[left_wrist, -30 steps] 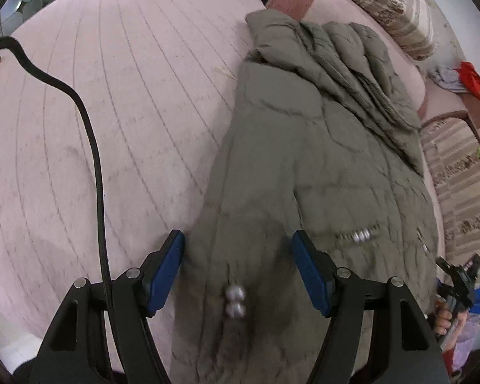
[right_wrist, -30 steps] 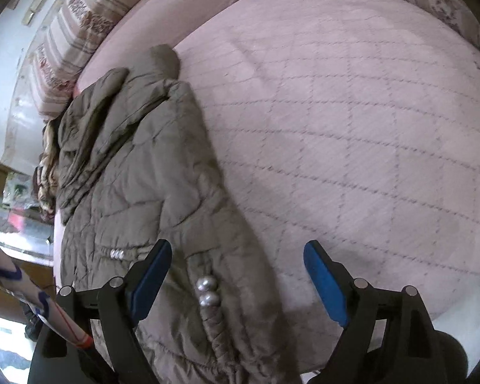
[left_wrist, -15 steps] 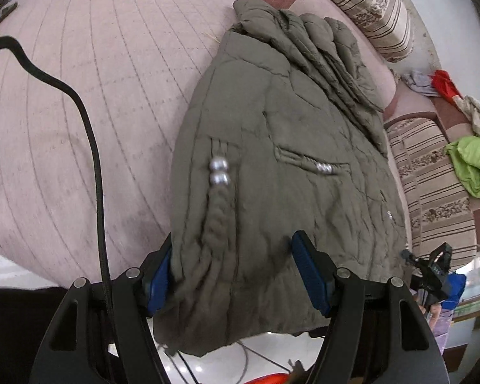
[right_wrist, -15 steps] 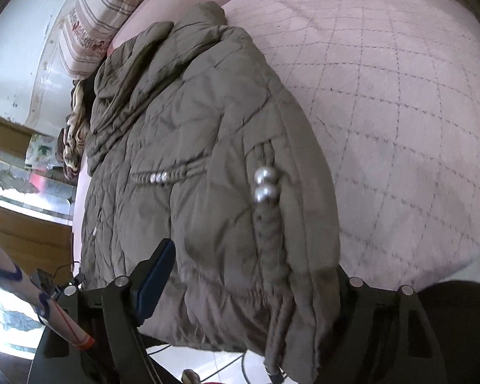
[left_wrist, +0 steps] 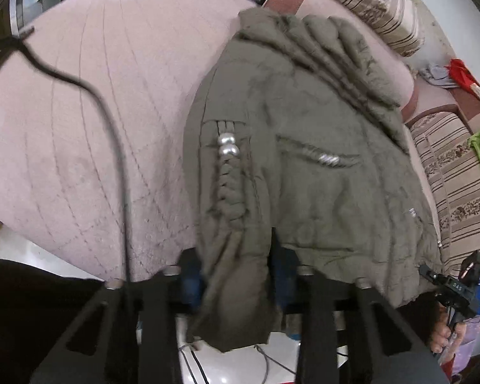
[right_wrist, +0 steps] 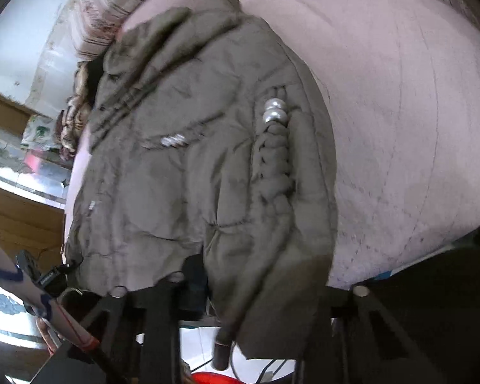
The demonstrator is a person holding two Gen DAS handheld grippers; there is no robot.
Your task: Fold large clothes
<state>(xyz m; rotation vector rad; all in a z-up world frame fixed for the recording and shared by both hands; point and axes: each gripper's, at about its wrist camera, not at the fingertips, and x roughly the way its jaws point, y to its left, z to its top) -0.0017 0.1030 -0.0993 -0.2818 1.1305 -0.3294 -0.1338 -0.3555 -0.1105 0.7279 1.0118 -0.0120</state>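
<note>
Both claws have just closed on the jacket's [left_wrist: 304, 166] near hem, left claw [left_wrist: 236, 284] and right claw [right_wrist: 256, 291] pinching fabric, its length running straight away across the bed [left_wrist: 80, 128].

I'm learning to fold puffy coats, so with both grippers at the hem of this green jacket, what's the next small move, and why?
Probably lift the hem and carry it toward the collar. Both the left gripper and the right gripper have just closed on the jacket, bunching its bottom edge where it hangs off the bed. The rest lies flat and unfolded, so folding it in half looks like the natural step.
</note>
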